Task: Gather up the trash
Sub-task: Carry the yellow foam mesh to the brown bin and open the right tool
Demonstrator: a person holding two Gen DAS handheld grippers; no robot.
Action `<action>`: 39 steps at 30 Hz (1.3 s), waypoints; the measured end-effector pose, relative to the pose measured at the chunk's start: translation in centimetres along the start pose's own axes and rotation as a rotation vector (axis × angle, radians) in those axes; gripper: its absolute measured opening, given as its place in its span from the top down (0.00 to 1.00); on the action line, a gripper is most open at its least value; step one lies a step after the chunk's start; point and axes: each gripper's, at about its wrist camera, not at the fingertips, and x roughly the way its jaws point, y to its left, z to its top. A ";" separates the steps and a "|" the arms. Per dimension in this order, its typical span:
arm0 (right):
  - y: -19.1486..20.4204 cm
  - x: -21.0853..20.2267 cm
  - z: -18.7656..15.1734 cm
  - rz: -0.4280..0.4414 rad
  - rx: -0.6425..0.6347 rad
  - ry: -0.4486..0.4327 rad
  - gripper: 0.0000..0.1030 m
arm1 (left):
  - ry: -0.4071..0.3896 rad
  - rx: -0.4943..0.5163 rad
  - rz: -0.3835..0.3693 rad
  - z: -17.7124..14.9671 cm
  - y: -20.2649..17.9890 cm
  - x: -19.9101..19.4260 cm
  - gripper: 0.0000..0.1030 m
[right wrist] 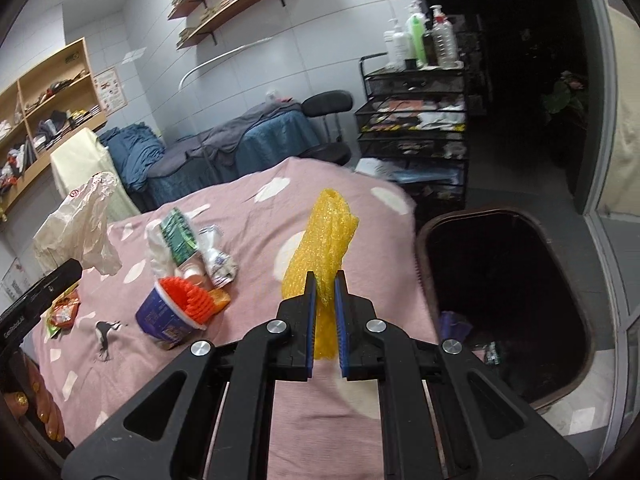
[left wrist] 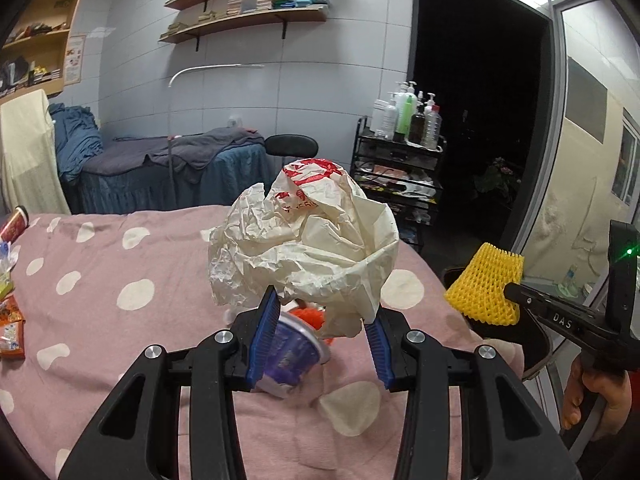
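My left gripper (left wrist: 322, 312) holds a crumpled white paper bag with red print (left wrist: 304, 240) between its blue pads, lifted above the pink dotted bedspread (left wrist: 120, 320); the bag also shows in the right wrist view (right wrist: 80, 224). My right gripper (right wrist: 325, 280) is shut on a yellow foam fruit net (right wrist: 326, 240), held above the bed's right side; the net also shows in the left wrist view (left wrist: 486, 290). A purple cup with an orange net inside (right wrist: 176, 312) lies on the bed among wrappers (right wrist: 188, 240). A dark trash bin (right wrist: 508, 304) stands open beside the bed.
Snack wrappers (left wrist: 10, 320) lie at the bed's left edge. A black wire trolley with bottles (right wrist: 416, 120) stands beyond the bed. A blue-covered massage bed (left wrist: 160, 168) and a stool (left wrist: 290, 146) are behind. Wall shelves (left wrist: 248, 4) hang above.
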 end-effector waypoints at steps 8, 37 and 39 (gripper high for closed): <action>-5.5 -1.7 0.2 -0.128 0.077 -0.050 0.90 | 0.018 0.127 -0.112 0.0 -6.4 2.2 0.59; -16.5 4.3 -3.7 -0.310 0.227 0.151 0.46 | 0.172 0.286 -0.263 -1.0 -17.0 8.3 0.59; -16.4 3.8 -3.9 -0.319 0.237 0.122 0.29 | 0.180 0.295 -0.267 -1.1 -17.4 8.6 0.59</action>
